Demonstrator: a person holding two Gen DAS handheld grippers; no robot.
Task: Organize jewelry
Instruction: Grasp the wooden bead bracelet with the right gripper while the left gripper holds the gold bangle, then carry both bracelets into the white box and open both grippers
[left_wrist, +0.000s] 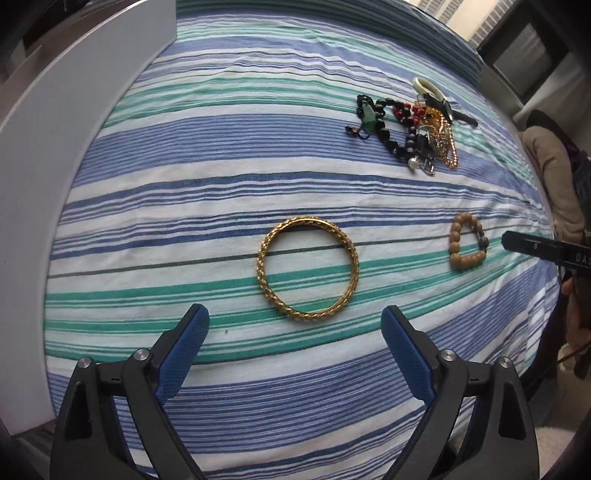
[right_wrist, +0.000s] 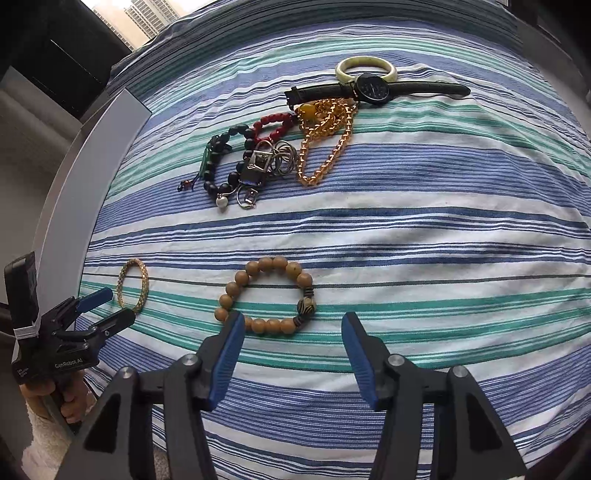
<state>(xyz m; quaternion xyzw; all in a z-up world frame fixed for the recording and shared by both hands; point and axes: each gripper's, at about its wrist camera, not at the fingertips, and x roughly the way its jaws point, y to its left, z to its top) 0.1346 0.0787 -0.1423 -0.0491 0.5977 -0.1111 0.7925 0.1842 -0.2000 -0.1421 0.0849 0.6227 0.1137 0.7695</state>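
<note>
Both grippers released, holding nothing. Left gripper (left_wrist: 295, 321) just before gold bangle (left_wrist: 307, 270); right gripper (right_wrist: 293, 328) just before wooden bead bracelet (right_wrist: 266, 296). Both pieces likely sorted out, well apart from jewelry pile (right_wrist: 280, 144) on bed (right_wrist: 443, 206).

The striped bedsheet (right_wrist: 424, 206) is soft matt cotton-looking cloth, a bit wrinkled. The gold bangle (left_wrist: 307, 270) looks like shiny metal with a braided, bumpy texture. The tan bead bracelet (right_wrist: 266, 295) reads as wood, smooth with a dull sheen. The amber bead chain (right_wrist: 325, 147) is glossy and see-through, the pale bangle (right_wrist: 366, 68) polished like stone. The watch (right_wrist: 373, 88) has a matt leathery strap. Gripper pads (left_wrist: 183, 350) are ribbed blue rubber on matt black plastic.
</note>
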